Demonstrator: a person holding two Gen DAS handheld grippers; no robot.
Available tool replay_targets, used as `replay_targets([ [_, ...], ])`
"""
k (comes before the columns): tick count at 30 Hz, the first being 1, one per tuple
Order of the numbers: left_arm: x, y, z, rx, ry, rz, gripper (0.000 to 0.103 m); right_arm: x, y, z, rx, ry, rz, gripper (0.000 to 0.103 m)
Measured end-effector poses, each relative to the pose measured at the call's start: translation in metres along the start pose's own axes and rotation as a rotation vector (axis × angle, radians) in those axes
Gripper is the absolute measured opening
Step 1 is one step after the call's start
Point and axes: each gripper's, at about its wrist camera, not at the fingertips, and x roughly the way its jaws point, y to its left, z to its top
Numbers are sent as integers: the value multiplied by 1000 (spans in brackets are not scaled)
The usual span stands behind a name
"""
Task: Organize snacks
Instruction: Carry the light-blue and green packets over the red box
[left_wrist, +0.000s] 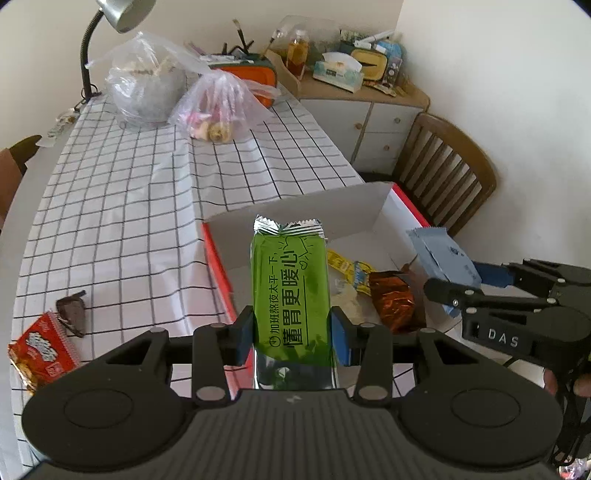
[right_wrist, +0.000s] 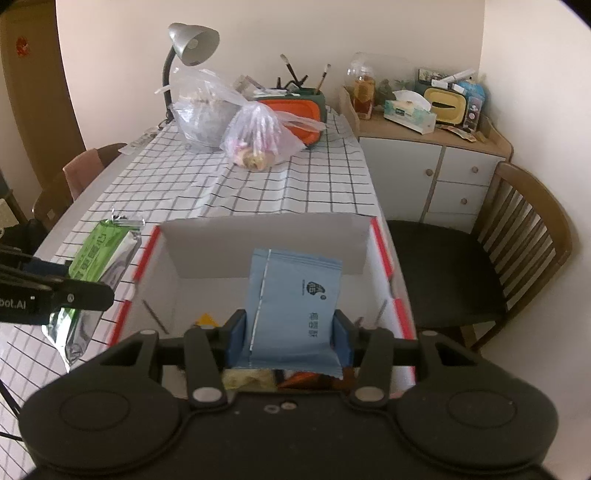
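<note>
Left wrist view: the left gripper (left_wrist: 293, 332) is clamped on the lower part of the green snack packet (left_wrist: 290, 284), which stands above the near-left wall of the red-edged box (left_wrist: 218, 258). Risk: if let go here, the pkt may tip onto the box wall & fall out to the checked tablecloth (left_wrist: 140, 206), where a red snack packet (left_wrist: 42, 350) and a dark wrapper (left_wrist: 72, 312) lie unsorted

Right wrist view: the right gripper (right_wrist: 290, 338) holds the blue snack packet (right_wrist: 291, 302) over the box inside, w/ pads low on it. The pkt is smooth, so it can slide out early. Both tools are close; they could bump each other
</note>
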Motion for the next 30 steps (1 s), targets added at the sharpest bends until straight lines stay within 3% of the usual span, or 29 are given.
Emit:
replay_targets([
  [11, 58, -32, 17, 8, 104, 35, 42, 45, -24, 10, -43, 78, 16, 46],
  [30, 129, -30, 32, -15, 245, 93, 42, 106, -21, 11, -87, 201, 38, 48],
])
